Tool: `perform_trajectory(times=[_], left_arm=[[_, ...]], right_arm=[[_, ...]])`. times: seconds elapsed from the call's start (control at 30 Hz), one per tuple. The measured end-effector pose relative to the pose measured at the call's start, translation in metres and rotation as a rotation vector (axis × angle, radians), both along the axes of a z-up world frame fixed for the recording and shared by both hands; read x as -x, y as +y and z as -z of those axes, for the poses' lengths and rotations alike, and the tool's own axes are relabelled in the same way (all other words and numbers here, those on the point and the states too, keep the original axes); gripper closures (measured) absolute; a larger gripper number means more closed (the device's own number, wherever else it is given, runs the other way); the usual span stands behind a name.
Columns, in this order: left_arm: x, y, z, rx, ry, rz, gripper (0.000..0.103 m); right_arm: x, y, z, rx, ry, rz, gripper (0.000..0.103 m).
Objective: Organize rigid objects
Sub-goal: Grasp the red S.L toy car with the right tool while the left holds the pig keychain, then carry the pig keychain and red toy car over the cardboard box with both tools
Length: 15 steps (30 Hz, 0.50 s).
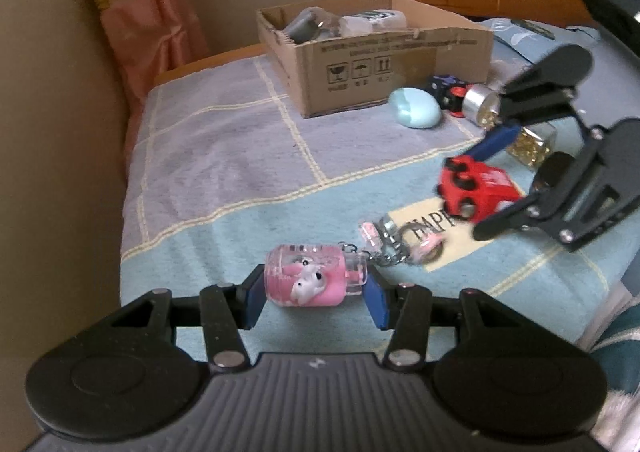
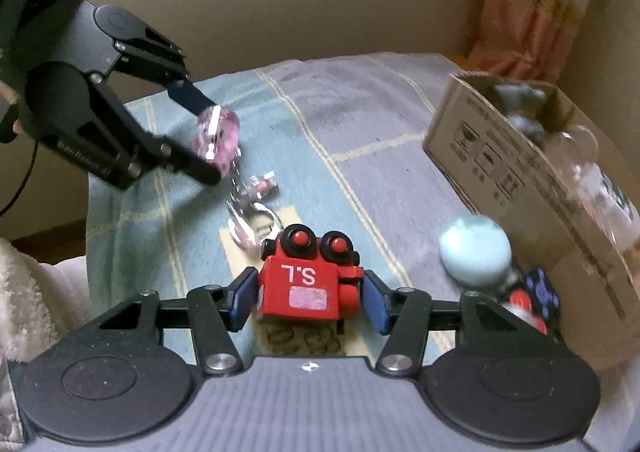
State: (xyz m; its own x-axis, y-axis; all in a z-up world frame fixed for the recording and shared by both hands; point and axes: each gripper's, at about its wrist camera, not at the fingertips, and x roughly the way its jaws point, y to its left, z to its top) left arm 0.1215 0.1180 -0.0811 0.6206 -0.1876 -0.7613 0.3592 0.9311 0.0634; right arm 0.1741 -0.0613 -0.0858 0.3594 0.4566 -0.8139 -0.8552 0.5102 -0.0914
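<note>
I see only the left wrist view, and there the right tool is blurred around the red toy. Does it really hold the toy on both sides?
Observer: Yes. In the right wrist view the right tool has a blue pad against each side of the red toy.
Operator: Which face of the toy looks at that camera?
Observer: The face with the letters S.L, which read upside down there, above a pale pink patch.
Operator: And the chain of my pink bottle?
Observer: From that side the chain hangs from the pink bottle in the left tool down to the charms, which lie on the blanket.
</note>
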Motion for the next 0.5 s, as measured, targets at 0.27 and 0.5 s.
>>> perform_trajectory(times=[0.27, 0.5], left_arm=[[0.002, -0.010, 0.000, -0.030, 0.002, 0.041, 0.053], [-0.002, -0.014, 0.003, -0.040, -0.009, 0.049, 0.052]], right_arm=[[0.014, -0.005, -0.001, 0.017, -0.001, 0.042, 0.041], [0.005, -0.004, 0.002, -0.019, 0.032, 0.062, 0.041]])
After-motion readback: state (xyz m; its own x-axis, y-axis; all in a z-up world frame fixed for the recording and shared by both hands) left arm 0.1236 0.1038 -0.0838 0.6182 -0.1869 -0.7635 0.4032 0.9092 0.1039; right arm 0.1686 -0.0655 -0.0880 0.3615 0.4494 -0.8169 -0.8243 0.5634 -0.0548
